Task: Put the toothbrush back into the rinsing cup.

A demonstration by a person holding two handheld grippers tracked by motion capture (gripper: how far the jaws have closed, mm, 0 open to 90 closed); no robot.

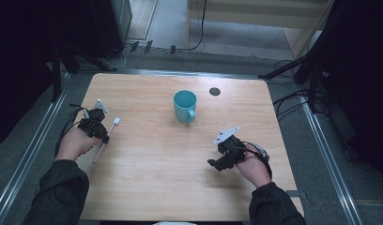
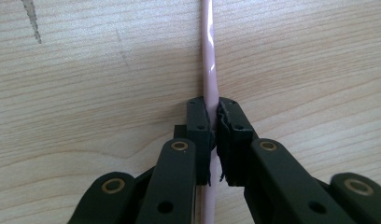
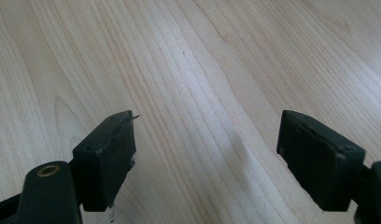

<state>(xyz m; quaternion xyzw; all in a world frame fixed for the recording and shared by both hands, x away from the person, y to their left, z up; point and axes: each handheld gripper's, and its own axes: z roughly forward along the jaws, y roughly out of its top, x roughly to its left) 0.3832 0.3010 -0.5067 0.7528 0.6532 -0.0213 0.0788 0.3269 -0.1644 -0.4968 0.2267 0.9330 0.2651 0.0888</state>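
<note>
A pale pink toothbrush (image 1: 106, 137) with a white head lies on the wooden table (image 1: 161, 187) at the left. My left gripper (image 1: 105, 139) is shut on its handle (image 2: 208, 70), the black pads (image 2: 198, 122) pressing it from both sides close to the tabletop. A teal mug (image 1: 185, 106) stands upright at the middle of the table's far half, its handle toward me. At the right, near the front, my right gripper (image 1: 213, 164) hovers low over bare wood; its jaws stand wide apart with nothing between its fingertips (image 3: 205, 149).
A small dark round hole (image 1: 215, 91) sits in the tabletop behind and right of the mug. Metal rails run along both sides of the table, and cables lie on the floor beyond its far corners.
</note>
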